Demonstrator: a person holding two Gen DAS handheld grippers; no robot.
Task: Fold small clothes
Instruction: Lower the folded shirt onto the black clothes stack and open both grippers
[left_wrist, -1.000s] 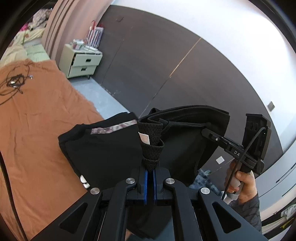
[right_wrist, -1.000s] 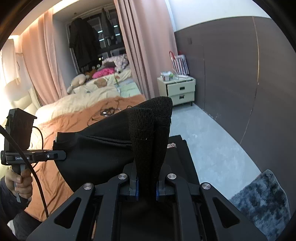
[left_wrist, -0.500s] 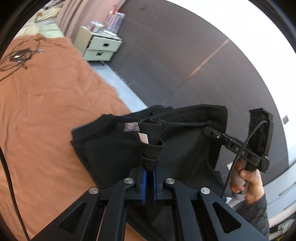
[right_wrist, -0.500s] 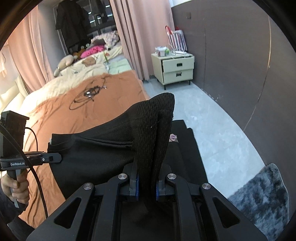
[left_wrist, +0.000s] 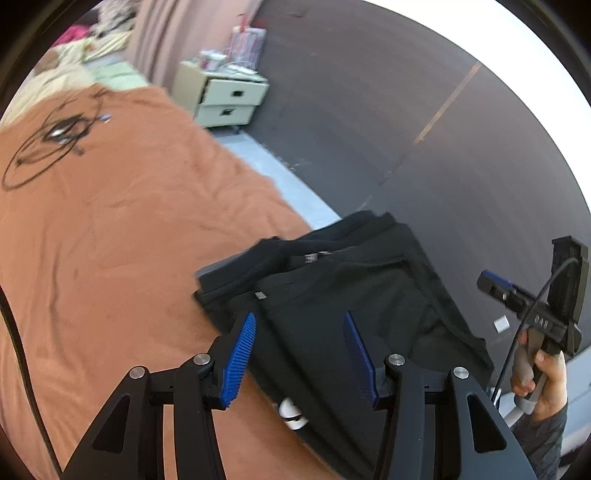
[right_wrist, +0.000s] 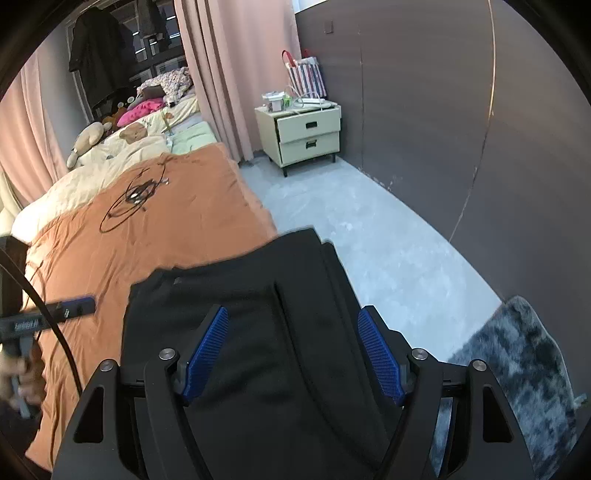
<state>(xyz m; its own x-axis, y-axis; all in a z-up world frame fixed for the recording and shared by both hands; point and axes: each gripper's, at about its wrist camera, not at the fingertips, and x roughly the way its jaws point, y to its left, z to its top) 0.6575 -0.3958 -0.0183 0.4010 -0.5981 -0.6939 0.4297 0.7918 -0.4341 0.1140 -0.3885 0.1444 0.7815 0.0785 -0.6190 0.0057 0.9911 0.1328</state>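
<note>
A black garment (left_wrist: 343, 295) lies folded over itself on the orange bedspread (left_wrist: 110, 240), near the bed's right edge. My left gripper (left_wrist: 301, 325) hovers just above its near-left corner, jaws opening, blue pads apart with nothing pinched between them. In the right wrist view the same garment (right_wrist: 258, 302) lies flat below my right gripper (right_wrist: 293, 317), whose jaws are also opening and hold nothing. The right gripper also shows at the right of the left wrist view (left_wrist: 495, 286), held by a hand. The left gripper shows at the left edge of the right wrist view (right_wrist: 79, 306).
A tangled black cable (right_wrist: 135, 194) lies further up the bedspread. A cream nightstand (right_wrist: 308, 134) stands by the dark wall, with grey floor (right_wrist: 369, 236) beside the bed and a grey shaggy rug (right_wrist: 517, 373) at right. Pillows and soft toys (right_wrist: 92, 136) sit at the bed's head.
Both grippers let go of the bunched black fabric they held and opened. The garment dropped and now lies flat on the bed. The left gripper lowered toward the bed.
</note>
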